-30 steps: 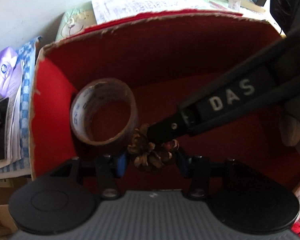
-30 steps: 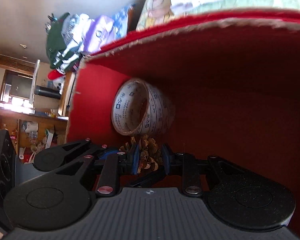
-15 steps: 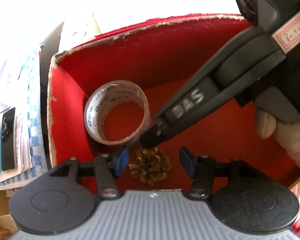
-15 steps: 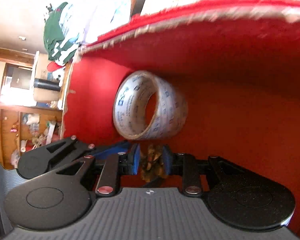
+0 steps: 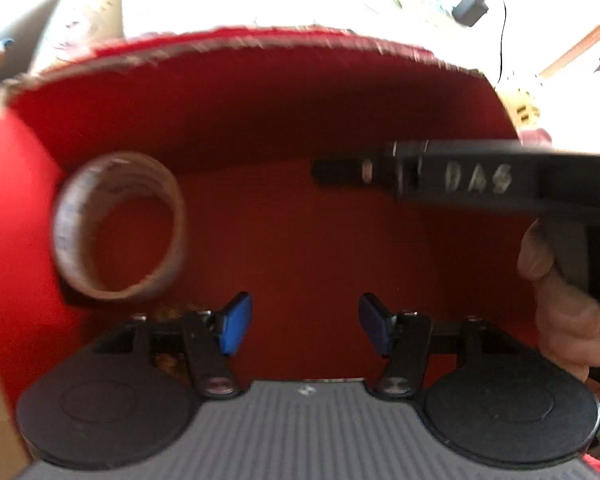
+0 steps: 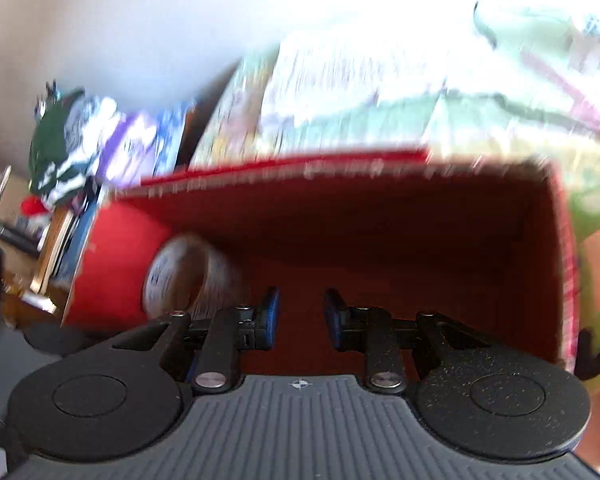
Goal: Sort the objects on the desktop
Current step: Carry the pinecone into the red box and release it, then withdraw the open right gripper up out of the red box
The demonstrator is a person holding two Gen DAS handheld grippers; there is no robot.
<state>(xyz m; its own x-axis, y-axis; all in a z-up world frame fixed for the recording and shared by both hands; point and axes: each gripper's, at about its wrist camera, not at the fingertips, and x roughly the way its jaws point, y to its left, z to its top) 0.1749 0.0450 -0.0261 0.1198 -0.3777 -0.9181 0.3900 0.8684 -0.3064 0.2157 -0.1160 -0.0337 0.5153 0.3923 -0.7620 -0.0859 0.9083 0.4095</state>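
The red cardboard box point(image 5: 260, 42) fills both views. Inside it, a roll of clear tape point(image 5: 112, 290) stands on edge against the left wall, blurred. Brown scales of a pine cone point(image 5: 166, 313) peek out behind my left finger mount on the box floor. My left gripper point(image 5: 305, 328) is open over bare red floor. My right gripper point(image 5: 320, 170) reaches in from the right, high over the floor. In the right wrist view that gripper point(image 6: 300, 316) is open with nothing between its blue pads; the tape roll point(image 6: 216, 276) is to its left in the box point(image 6: 300, 168).
A person's hand point(image 5: 560, 312) holds the right gripper's handle. Papers and a patterned cloth point(image 6: 340, 92) lie beyond the box's far wall, with a black charger point(image 5: 470, 8) and cable. Clothes and bags point(image 6: 60, 152) pile up at the far left.
The right gripper let go of the pine cone and pulled up and to the right. The left gripper shifted right, so the cone now sits behind its left finger mount.
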